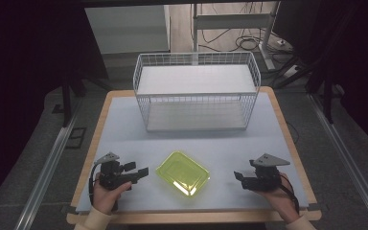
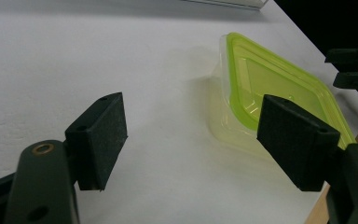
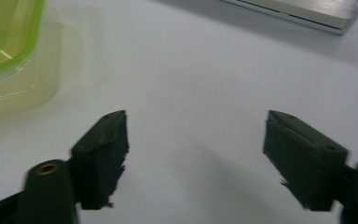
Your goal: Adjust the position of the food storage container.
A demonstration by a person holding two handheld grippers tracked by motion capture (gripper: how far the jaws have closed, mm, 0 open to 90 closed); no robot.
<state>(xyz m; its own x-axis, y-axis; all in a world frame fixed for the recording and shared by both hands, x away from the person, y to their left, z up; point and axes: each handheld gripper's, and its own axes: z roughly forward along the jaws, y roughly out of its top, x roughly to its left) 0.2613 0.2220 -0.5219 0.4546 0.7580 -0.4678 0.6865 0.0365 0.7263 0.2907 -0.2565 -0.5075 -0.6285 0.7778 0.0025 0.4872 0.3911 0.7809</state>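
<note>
A clear plastic food box with a lime-green lid (image 1: 182, 173) lies flat near the table's front edge, between the two hands. My left gripper (image 1: 138, 169) is open just left of the box, jaws pointing at it. In the left gripper view the box (image 2: 279, 88) lies ahead and to the right, beyond the open gripper (image 2: 205, 140). My right gripper (image 1: 239, 178) is open to the right of the box, with bare table between them. In the right gripper view the box (image 3: 9, 42) fills the upper left corner, apart from the open gripper (image 3: 196, 149).
A white wire basket rack with two shelves (image 1: 196, 93) stands at the back of the pale table (image 1: 124, 129). The wooden table edge (image 1: 191, 218) runs close in front of the hands. Cables lie on the floor behind the rack.
</note>
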